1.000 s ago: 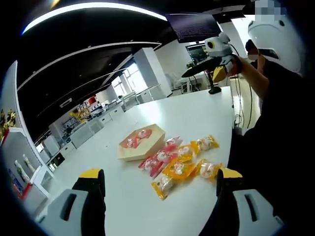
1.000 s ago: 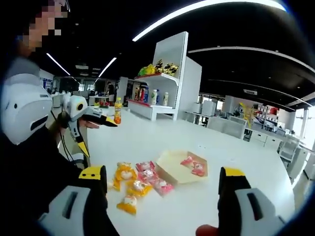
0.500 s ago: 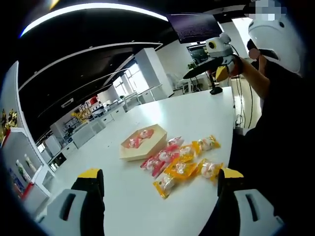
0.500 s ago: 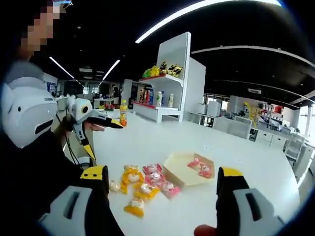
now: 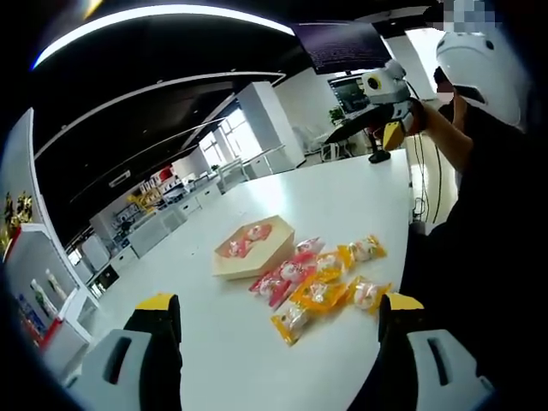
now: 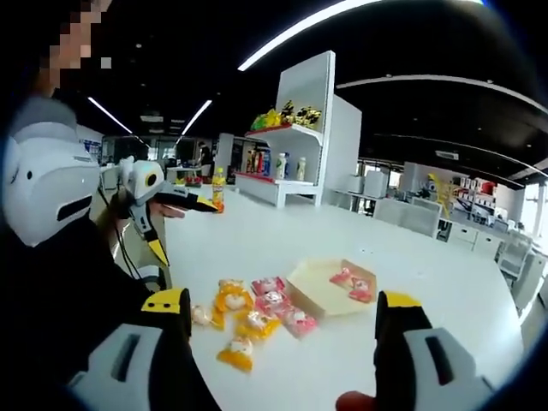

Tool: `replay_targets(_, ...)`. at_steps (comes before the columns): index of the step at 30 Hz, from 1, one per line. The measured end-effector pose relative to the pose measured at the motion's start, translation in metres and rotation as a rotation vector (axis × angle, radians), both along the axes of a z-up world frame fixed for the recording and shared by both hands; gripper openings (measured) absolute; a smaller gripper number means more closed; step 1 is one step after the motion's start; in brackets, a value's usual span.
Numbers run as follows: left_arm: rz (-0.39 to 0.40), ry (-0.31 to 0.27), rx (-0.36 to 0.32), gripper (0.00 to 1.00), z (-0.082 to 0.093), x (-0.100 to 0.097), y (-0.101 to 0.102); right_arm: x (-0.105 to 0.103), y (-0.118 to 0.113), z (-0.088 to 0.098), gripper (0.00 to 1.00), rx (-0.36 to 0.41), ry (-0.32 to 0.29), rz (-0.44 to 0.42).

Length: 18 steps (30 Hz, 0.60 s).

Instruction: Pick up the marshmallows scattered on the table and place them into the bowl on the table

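Observation:
A hexagonal wooden bowl (image 5: 254,247) (image 6: 318,288) sits on the white table (image 5: 342,197) with pink marshmallow packets inside it. Beside it lies a loose cluster of pink packets (image 5: 283,273) (image 6: 269,287) and yellow packets (image 5: 318,292) (image 6: 232,300). My left gripper (image 5: 278,304) hovers open above the table's near side, with nothing between its jaws. My right gripper (image 6: 281,301) is open and empty too, raised over the cluster. The right gripper (image 5: 381,86) also appears at the top right of the left gripper view, held in a hand. The left gripper (image 6: 147,187) appears at the left of the right gripper view.
A person in dark clothes (image 5: 479,257) with a white helmet (image 6: 47,188) stands at the table's edge by the packets. An orange bottle (image 6: 218,188) stands at the far end of the table. Behind it is a white shelf (image 6: 291,137) with bottles and snacks.
Both views have drifted slightly as the hands moved. The packets and the bowl lie where they were. Both grippers stay open and empty.

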<state>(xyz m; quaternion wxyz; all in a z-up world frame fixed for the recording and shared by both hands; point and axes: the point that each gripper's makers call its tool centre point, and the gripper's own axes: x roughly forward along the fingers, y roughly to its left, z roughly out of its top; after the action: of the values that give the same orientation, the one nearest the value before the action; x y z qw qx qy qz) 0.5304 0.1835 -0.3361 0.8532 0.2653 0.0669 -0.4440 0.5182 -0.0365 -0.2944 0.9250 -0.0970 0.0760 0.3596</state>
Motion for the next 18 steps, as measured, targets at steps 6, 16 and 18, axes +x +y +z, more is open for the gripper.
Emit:
replay_targets(6,-0.006,0.001,0.006,0.95,-0.001,0.000,-0.002,0.003,0.001,-0.006,0.84,-0.003,0.013,-0.003)
replay_targets(16,-0.005,0.005,0.009,0.95,-0.003,0.000,0.000,0.007,0.006,-0.019,0.83,-0.026,0.043,0.006)
replay_targets(18,-0.004,0.004,0.009,0.95,-0.003,0.000,0.000,0.007,0.008,-0.021,0.83,-0.021,0.049,0.011)
